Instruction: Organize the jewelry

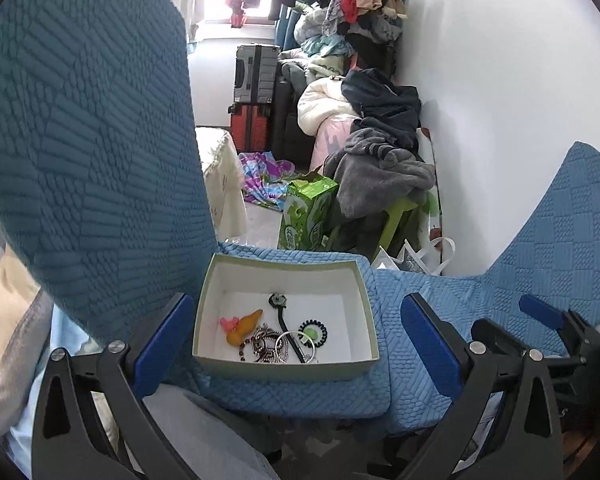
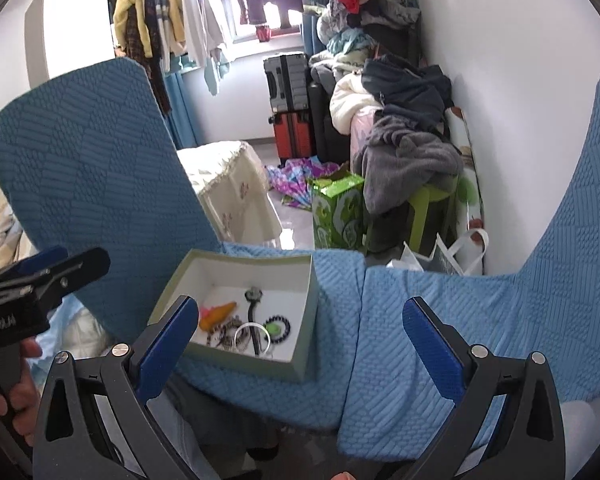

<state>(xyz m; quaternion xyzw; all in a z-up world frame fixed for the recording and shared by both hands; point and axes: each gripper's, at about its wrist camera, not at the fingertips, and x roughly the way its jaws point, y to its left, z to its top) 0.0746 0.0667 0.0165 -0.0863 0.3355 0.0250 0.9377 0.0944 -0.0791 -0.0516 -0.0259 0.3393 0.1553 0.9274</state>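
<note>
An open pale-green box [image 1: 286, 369] with a white inside stands on the blue seat of the left chair [image 1: 300, 396]. In it lie an orange carrot-shaped piece [image 1: 244, 327], a pink clip [image 1: 229, 322], a black strap piece [image 1: 281, 309], a black scrunchie with a green centre [image 1: 313, 331], a beaded bracelet [image 1: 265, 343] and a silver bangle [image 1: 290, 346]. My left gripper [image 1: 296, 344] is open and empty, its blue pads either side of the box. My right gripper [image 2: 300, 344] is open and empty, right of the box [image 2: 300, 364]; it also shows in the left wrist view [image 1: 540, 314].
Two chairs with blue covers stand side by side; the left backrest [image 1: 88, 140] rises close on the left, the right seat [image 2: 440, 360] is bare. Behind are a green carton [image 1: 306, 212], piled clothes [image 1: 380, 168], suitcases [image 1: 256, 96] and a white bag [image 1: 416, 258].
</note>
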